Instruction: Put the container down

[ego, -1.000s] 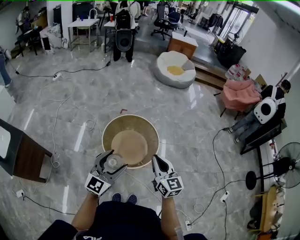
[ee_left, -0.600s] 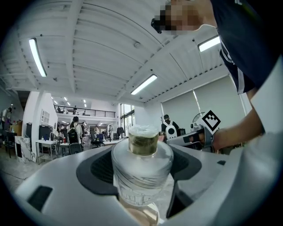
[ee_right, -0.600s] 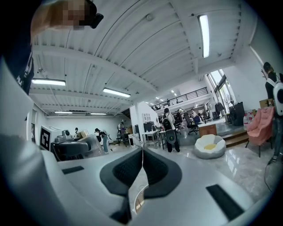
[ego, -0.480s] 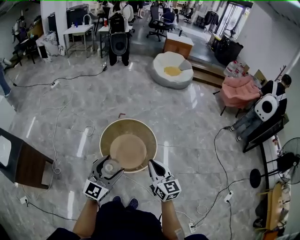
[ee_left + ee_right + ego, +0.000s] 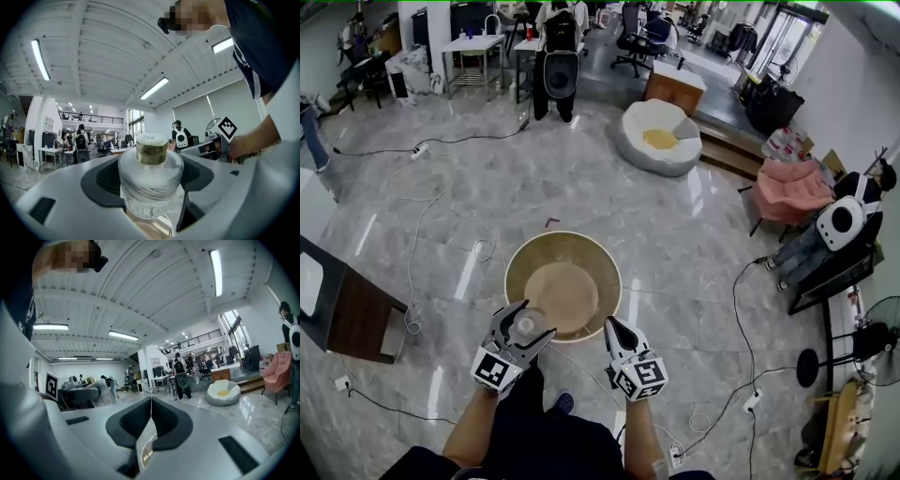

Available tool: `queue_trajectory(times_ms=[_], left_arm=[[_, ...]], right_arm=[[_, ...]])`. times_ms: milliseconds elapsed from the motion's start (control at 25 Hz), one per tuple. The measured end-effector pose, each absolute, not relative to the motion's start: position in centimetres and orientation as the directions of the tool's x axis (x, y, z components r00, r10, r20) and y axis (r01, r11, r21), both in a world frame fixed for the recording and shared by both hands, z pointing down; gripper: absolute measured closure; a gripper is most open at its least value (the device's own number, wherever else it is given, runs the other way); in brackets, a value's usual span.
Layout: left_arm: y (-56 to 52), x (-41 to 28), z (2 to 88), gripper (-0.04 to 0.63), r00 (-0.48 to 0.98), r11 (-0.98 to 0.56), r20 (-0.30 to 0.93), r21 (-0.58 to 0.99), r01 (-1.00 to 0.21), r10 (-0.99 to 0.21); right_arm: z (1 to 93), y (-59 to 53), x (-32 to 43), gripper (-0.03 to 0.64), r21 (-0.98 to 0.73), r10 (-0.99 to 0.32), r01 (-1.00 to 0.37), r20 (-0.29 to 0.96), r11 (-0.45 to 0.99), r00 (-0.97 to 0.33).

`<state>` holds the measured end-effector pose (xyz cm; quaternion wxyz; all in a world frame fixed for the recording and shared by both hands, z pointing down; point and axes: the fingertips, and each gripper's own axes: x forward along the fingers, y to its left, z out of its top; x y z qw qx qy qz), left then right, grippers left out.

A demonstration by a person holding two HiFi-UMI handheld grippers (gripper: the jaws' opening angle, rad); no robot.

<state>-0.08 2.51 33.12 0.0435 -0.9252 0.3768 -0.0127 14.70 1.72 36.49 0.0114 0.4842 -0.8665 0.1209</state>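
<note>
A person stands over a round tan tub on a glossy marble floor, seen from above, with a hand-held claw in each hand. Almost nothing has changed over the last second: the left claw still hangs at the near-left edge of the tub, and the right claw still sits at the tub's near-right edge, just beside the rim. Only the camera's framing has drifted a little. The left claw is part-way open and clamped around a clear container with a dull gold lid; its dark pads press the container's sides. In the head view the lid faces up, so the container looks upright. The right claw is closed with its two pads pressed together and nothing between them (only a sliver of the tub's rim shows below them). Since the container has stayed gripped and has not shifted against the tub, the putting-down does not seem to have happened yet. Whether its base already rests on the tub's floor or hangs above it cannot be told from these views. Lowering, if still needed, and letting go appear to remain.
</note>
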Motion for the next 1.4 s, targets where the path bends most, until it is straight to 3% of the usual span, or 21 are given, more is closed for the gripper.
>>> queue_trajectory(times_ms=[880,1400], left_arm=[[-17.2,-6.5,33.6,0.250,0.797,-0.794,-0.040,-0.078,-0.603,-0.602],[-21.0,-6.4,36.2,0.250,0.808,-0.808,0.036,-0.059,-0.586,-0.588]], right_arm=[[36.1,-16.3,8.5,0.587,-0.157,-0.899,-0.909,0.158,0.385,-0.408],[37.5,-19.0,8.9,0.588,-0.163,-0.902,-0.919,0.192,0.358,-0.386]])
